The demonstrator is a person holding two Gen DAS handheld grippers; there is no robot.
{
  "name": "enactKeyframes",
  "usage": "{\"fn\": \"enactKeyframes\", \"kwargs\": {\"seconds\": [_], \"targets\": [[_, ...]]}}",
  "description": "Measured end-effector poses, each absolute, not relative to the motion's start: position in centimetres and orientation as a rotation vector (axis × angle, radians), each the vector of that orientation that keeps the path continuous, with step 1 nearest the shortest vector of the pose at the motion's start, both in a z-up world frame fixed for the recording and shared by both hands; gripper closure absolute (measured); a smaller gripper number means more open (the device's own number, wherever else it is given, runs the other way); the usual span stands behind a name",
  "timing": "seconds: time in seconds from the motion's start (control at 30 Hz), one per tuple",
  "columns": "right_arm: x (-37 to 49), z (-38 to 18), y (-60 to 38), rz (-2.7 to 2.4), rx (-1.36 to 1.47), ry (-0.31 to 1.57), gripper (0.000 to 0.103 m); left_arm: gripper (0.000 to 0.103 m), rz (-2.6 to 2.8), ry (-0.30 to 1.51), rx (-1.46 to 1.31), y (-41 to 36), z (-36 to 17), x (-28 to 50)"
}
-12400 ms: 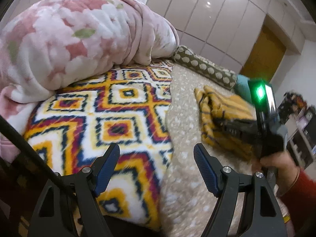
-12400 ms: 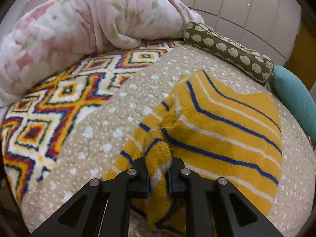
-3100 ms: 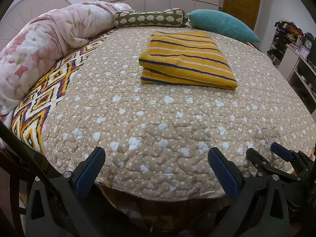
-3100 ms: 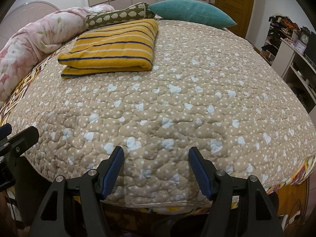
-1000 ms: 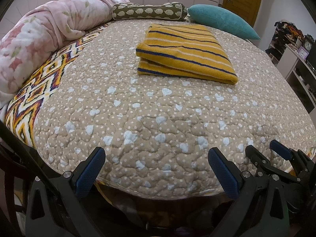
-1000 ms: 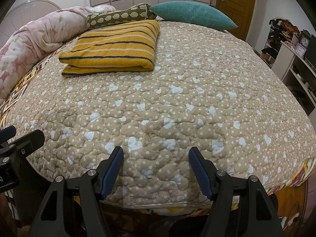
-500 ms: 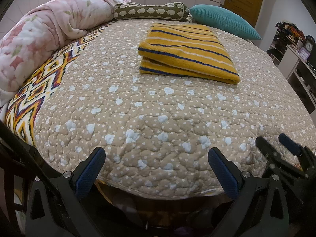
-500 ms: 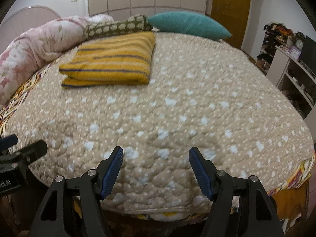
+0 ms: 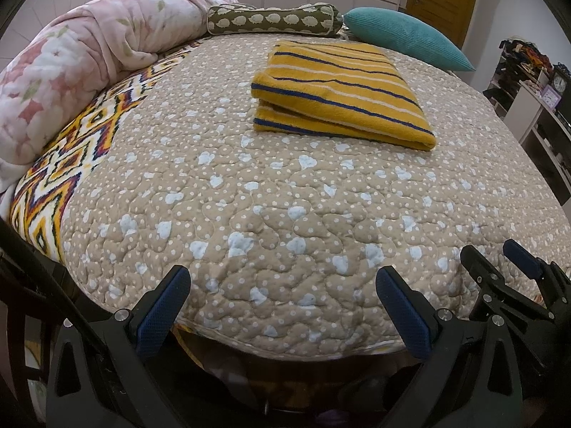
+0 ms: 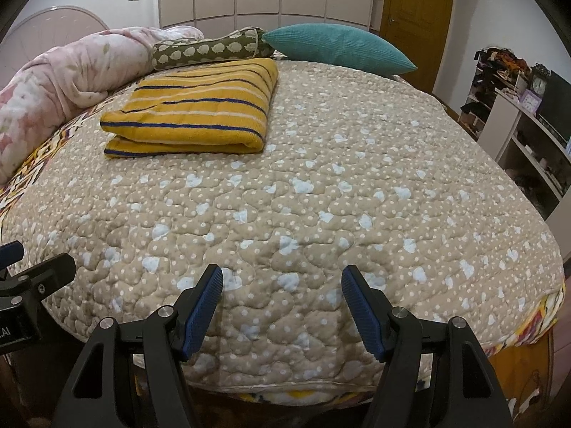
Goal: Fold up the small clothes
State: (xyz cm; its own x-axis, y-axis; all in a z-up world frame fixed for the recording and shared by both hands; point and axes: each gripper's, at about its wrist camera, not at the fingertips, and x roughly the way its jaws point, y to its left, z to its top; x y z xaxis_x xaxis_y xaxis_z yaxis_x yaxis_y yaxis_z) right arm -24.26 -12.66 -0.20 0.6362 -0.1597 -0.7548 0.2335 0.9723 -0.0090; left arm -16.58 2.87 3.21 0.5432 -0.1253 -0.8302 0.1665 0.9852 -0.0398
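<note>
A yellow knit garment with blue and white stripes [image 9: 339, 96] lies folded in a neat rectangle on the far half of the bed; it also shows in the right wrist view [image 10: 192, 110]. My left gripper [image 9: 282, 303] is open and empty at the bed's near edge, well short of the garment. My right gripper [image 10: 282, 303] is open and empty at the same near edge, to the right of the left one; it also shows at the right edge of the left wrist view [image 9: 499, 264].
The bed has a beige quilt with pale hearts [image 9: 285, 196]. A pink floral duvet [image 9: 71, 60] and patterned blanket [image 9: 71, 164] lie along the left. A green bolster [image 9: 271, 19] and teal pillow [image 9: 403, 35] sit at the head. White shelves [image 10: 528, 142] stand right.
Both grippers have drawn back from the garment to the bed's near edge and hold there, open. In the last second the views only shift slightly; the folded garment stays put.
</note>
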Motion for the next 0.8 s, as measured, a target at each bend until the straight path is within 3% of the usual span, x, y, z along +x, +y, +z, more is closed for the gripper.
{"fn": "enactKeyframes", "kwargs": {"seconds": [0.8], "targets": [[-24.24, -0.68, -11.95, -0.216, 0.073, 0.862, 0.029, 0.000, -0.170, 0.984, 0.047, 2.80, 3.14, -16.43]]}}
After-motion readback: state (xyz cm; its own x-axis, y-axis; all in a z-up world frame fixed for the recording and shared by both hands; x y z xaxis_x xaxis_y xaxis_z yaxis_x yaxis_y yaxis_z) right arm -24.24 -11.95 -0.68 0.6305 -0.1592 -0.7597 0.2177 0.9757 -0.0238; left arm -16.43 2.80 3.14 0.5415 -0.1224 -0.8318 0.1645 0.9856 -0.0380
